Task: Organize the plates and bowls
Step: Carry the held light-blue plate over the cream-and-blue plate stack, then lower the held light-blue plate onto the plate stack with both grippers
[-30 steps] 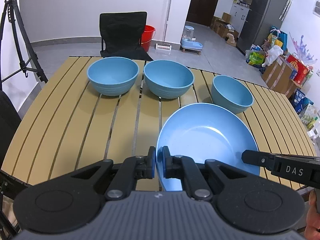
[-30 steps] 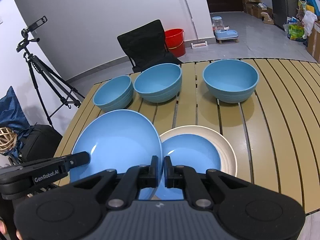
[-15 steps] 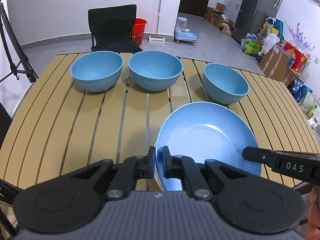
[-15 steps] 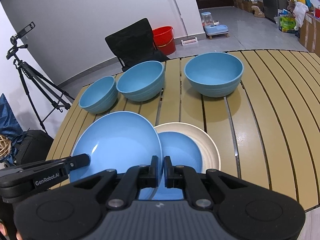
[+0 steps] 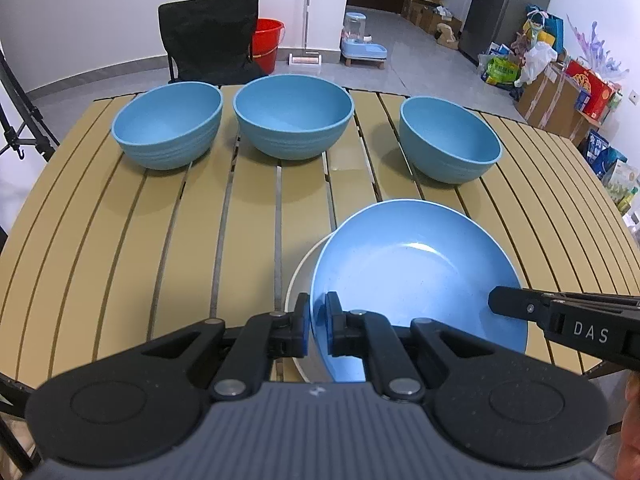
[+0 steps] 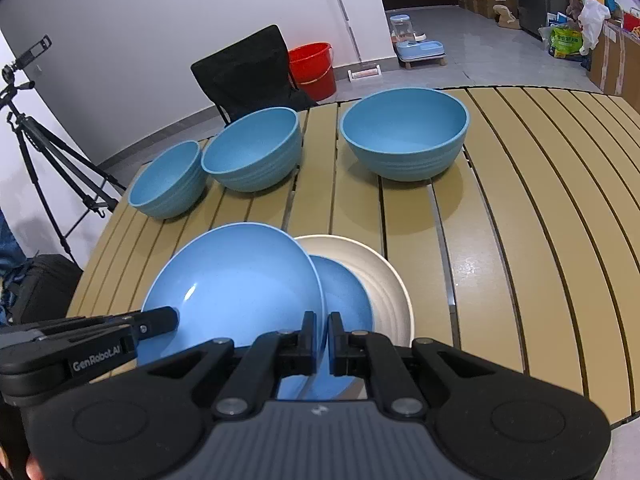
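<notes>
**Both grippers clamp one blue plate above the plate stack**

The left gripper [image 5: 317, 330] has its fingers pinched narrow on the near-left rim of a large blue plate [image 5: 416, 276], and the right gripper [image 6: 324, 338] is pinched the same way on the plate's opposite rim. The plate sits tilted over a cream plate [image 6: 380, 280] that carries a smaller blue plate [image 6: 344, 300]; whether it touches them cannot be told. This stack lies near the front edge of the slatted tan table [image 5: 160, 248]. Along the far edge stand three blue bowls: the left bowl [image 5: 168, 124], the middle bowl [image 5: 292, 120] just beside it, and the right bowl [image 5: 448, 140] set somewhat apart. Behind the table are a black chair [image 5: 208, 36] and a red bucket [image 5: 270, 42].
</notes>
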Demonstrator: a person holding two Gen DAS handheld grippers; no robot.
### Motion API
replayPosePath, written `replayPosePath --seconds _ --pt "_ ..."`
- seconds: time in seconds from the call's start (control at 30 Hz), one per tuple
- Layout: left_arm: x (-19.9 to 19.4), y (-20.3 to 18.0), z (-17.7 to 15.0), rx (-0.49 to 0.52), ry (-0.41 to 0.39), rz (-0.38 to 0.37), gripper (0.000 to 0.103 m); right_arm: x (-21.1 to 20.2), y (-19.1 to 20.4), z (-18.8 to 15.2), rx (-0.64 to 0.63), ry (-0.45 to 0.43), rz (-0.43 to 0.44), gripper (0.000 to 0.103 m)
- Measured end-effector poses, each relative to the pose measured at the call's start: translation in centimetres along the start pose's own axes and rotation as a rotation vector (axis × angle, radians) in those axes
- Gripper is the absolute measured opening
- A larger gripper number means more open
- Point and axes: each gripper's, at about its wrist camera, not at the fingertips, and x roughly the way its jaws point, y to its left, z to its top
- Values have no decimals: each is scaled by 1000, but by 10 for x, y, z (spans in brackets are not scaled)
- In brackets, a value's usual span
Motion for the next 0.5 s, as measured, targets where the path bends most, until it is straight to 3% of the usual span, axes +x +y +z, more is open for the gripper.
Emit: replayPosePath --seconds 0.5 --pt "32 -11 0 39 40 5 8 29 -14 1 -13 43 -49 5"
